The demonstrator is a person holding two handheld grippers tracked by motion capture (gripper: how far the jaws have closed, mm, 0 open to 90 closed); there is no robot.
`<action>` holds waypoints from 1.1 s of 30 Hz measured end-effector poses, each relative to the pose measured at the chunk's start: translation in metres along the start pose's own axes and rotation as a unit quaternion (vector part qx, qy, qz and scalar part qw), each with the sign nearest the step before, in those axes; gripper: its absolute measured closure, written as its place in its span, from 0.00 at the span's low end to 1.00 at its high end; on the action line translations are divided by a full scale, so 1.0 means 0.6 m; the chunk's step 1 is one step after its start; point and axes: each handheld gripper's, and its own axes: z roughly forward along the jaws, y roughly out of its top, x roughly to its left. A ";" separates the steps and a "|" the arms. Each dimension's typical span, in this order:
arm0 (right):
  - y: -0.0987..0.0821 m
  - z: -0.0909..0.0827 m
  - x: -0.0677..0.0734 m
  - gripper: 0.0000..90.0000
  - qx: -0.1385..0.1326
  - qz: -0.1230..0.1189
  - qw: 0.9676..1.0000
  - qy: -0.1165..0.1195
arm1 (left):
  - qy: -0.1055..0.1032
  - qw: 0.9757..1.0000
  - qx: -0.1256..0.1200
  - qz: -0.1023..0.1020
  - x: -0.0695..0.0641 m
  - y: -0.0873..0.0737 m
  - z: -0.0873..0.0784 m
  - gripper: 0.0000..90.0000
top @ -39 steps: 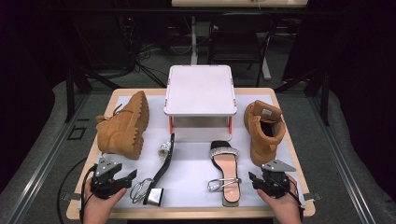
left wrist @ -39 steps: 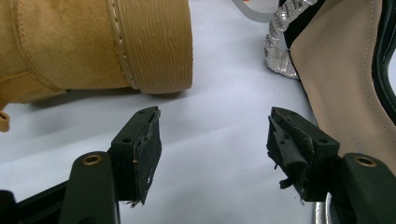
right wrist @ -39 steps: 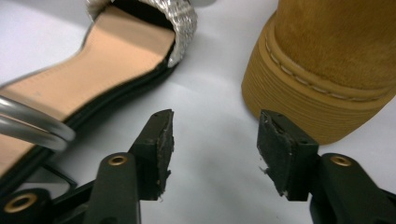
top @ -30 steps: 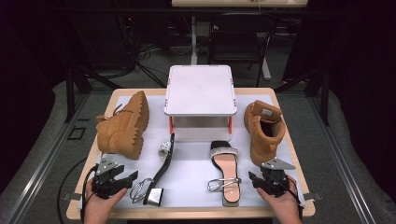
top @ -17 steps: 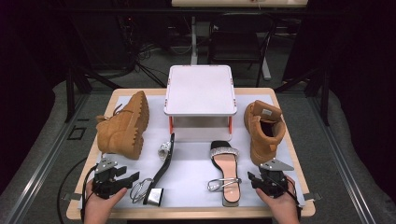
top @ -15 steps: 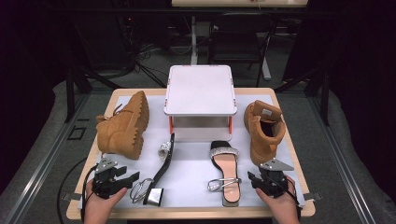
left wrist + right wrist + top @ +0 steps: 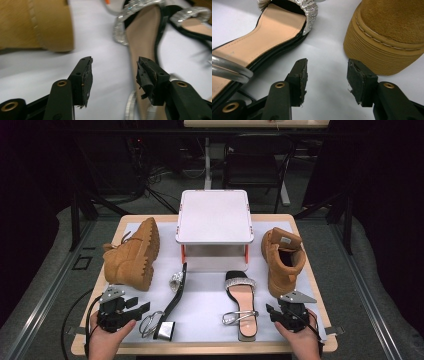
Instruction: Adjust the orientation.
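With your left gripper (image 7: pixel 131 306) parted, its jaws just closing on nothing, beside the black sandal lying on its side (image 7: pixel 172 303), and your right gripper (image 7: pixel 278 312) parted and empty between the flat black sandal (image 7: pixel 241 302) and the upright tan suede boot (image 7: pixel 281 260), you needed to square up before clamping.

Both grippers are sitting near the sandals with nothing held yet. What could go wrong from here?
The left sandal lies on its side on its thin edge; jaws closing on it may tip or skid it across the smooth white mat. The right gripper sits between the flat sandal and the upright boot, so a wide reach could nudge the boot. The loose silver straps could snag a jaw.
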 end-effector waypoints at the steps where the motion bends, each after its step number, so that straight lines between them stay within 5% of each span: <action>1: 0.001 0.000 0.001 0.56 0.000 0.000 1.000 0.000 | -0.004 1.000 0.003 0.006 -0.007 0.003 -0.002 0.53; 14: 0.001 -0.003 0.002 0.57 0.004 -0.002 1.000 -0.002 | -0.045 0.998 0.012 0.035 -0.053 0.023 0.006 0.58; 22: 0.000 -0.003 0.001 0.57 0.001 0.000 1.000 -0.001 | -0.039 0.997 0.044 0.051 -0.067 0.007 0.028 0.66; 33: 0.000 -0.003 -0.002 0.57 0.001 0.004 1.000 -0.002 | -0.051 0.996 0.047 0.050 -0.061 0.001 0.023 0.77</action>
